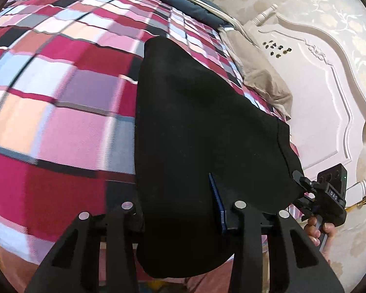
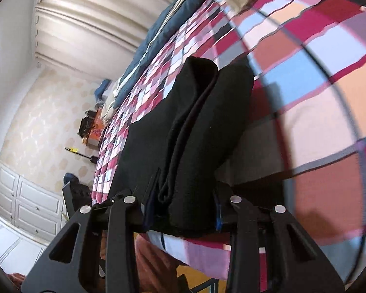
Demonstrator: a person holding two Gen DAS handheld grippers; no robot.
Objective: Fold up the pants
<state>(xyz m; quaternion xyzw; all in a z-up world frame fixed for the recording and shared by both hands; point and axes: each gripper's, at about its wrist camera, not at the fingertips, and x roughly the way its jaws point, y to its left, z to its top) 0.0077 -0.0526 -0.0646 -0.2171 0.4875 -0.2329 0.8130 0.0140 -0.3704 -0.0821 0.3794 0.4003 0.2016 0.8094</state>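
The bed (image 1: 61, 97) is the largest item in view. Its checked cover in red, pink, blue and peach fills most of both wrist views and serves as the folding area. A dark blue quilt (image 2: 158, 31) lies along its far edge, and a beige pillow (image 1: 263, 83) rests against the white headboard (image 1: 317, 85).

The black pants (image 1: 195, 122) lie on the cover, near the bed edge closest to me. Their near end is raised off the cover, while the far end rests flat on it. From the right wrist view, the fabric shows as stacked layers with a long fold running away from me, so I judge a lengthwise fold to be in place already.

My left gripper (image 1: 180, 210) has its jaws closed on the near edge of the pants. Black cloth fills the gap between the blue-padded fingers. My right gripper (image 2: 180, 207) has its jaws closed on a thick bunch of the same end, with a rolled hem visible between the fingers. The right gripper also appears at the right edge of the left wrist view, clamped on the adjacent corner, with my hand (image 1: 317, 234) on its handle.

I hold two points on one end so that the edge stays taut and level. I judge this to suit carrying that end over toward the far end.
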